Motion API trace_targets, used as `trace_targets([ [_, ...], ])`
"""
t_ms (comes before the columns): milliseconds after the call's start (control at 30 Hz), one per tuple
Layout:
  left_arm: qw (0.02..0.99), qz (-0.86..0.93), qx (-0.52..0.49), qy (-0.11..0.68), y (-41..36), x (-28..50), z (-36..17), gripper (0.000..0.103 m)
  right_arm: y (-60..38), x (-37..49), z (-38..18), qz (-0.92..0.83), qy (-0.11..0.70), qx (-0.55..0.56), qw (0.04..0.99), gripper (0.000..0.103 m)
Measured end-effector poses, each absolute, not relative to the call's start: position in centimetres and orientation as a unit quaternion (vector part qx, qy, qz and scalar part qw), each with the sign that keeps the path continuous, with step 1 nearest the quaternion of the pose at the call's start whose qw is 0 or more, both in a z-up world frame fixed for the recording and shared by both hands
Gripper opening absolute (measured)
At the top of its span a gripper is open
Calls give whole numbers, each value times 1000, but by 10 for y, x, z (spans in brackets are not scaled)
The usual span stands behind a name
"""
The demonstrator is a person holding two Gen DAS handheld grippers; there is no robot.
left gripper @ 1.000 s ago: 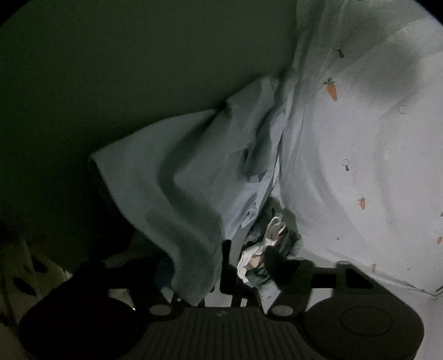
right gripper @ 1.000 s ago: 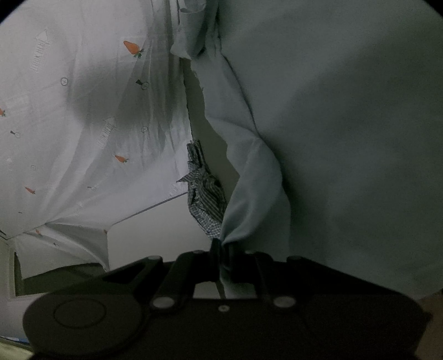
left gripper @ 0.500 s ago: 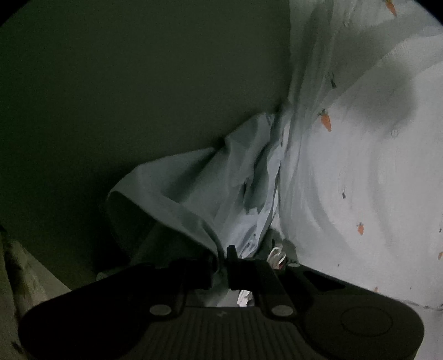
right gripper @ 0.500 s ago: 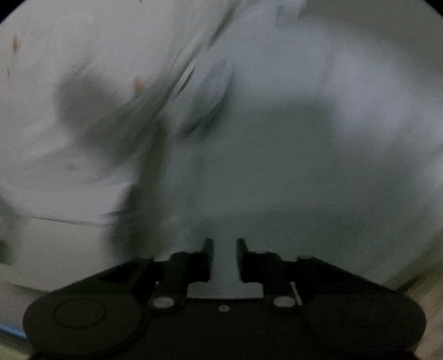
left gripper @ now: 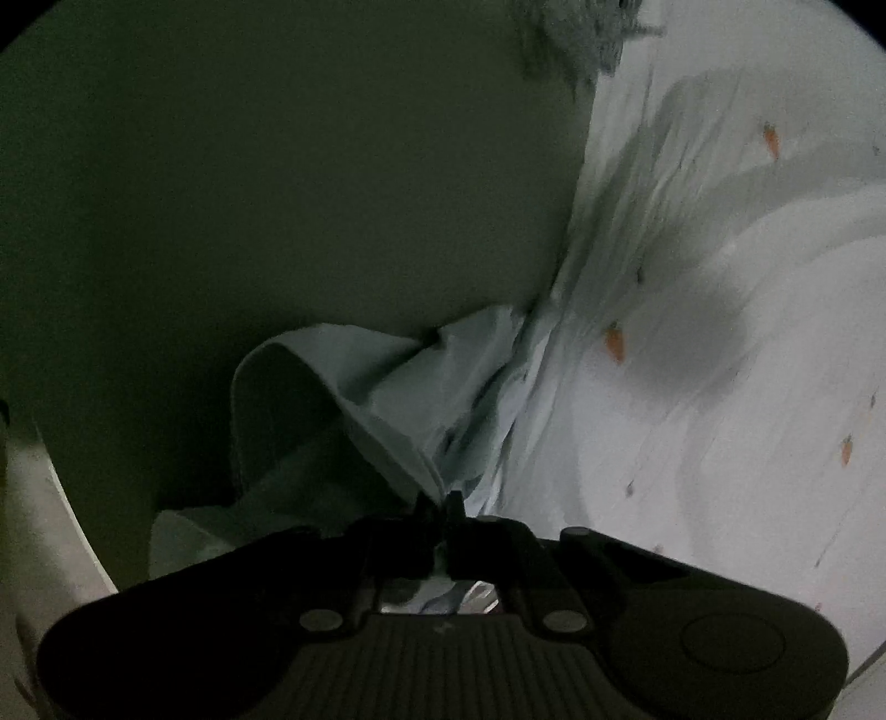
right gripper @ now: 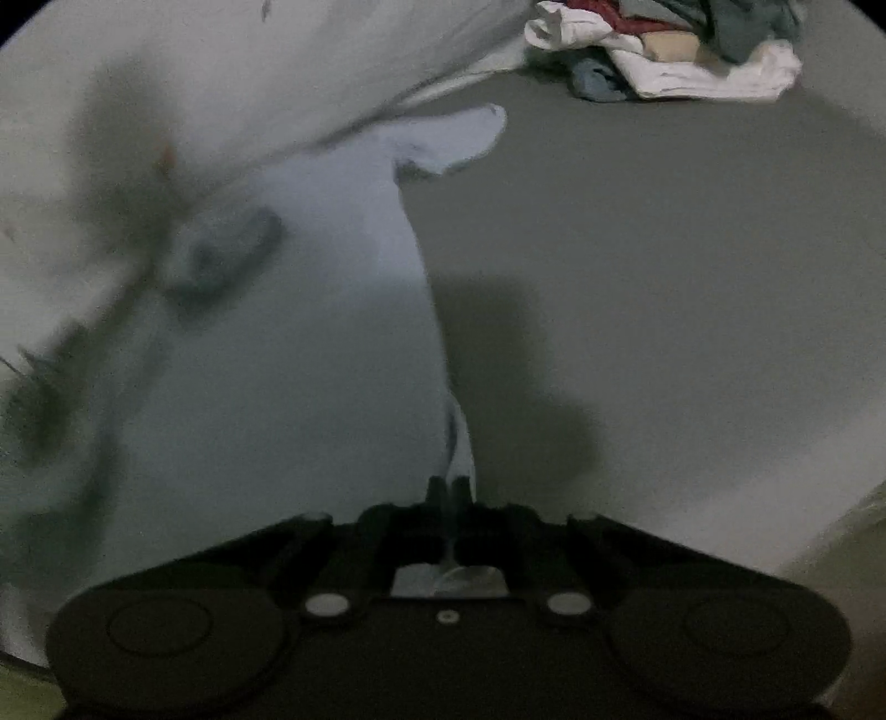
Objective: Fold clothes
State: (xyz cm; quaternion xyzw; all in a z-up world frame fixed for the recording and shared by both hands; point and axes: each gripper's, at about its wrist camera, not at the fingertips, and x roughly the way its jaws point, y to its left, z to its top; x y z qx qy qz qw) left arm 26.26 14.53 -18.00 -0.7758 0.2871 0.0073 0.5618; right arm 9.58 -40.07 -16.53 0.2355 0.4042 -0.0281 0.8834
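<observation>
Pinching a fold of the pale blue garment (left gripper: 387, 399), the left hand-held gripper (left gripper: 440, 501) has its jaws closed on the cloth, which hangs bunched against a dark wall beside the carrot-print sheet (left gripper: 720, 387). From the right wrist, the right hand-held gripper (right gripper: 449, 487) is likewise clamped on the garment (right gripper: 332, 277), which stretches away from its tips. A pile of clothes (right gripper: 681, 50) lies well beyond, at the top edge.

left wrist: close, angled down at carrot-print sheet (left gripper: 720, 443) | right wrist: close, steeper, blurred | shared: probably sheet
</observation>
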Motion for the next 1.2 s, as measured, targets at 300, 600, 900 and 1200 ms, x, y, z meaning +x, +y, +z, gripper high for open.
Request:
trace_targets([
  [300,605,63,-768,201,153,235,-104,1,-457,80,-111,-35,324,342,881,2],
  [600,617,139,-743,219,145,211,-121,0,-481,86,-140,-67,368,328,867,2],
  [900,666,73,-671,318,105,239,-118,0,-473,99,-159,-96,433,303,844,11],
  [1200,592,-1,-616,519,27,283,-173,12,-444,121,-140,-64,412,263,870,30],
])
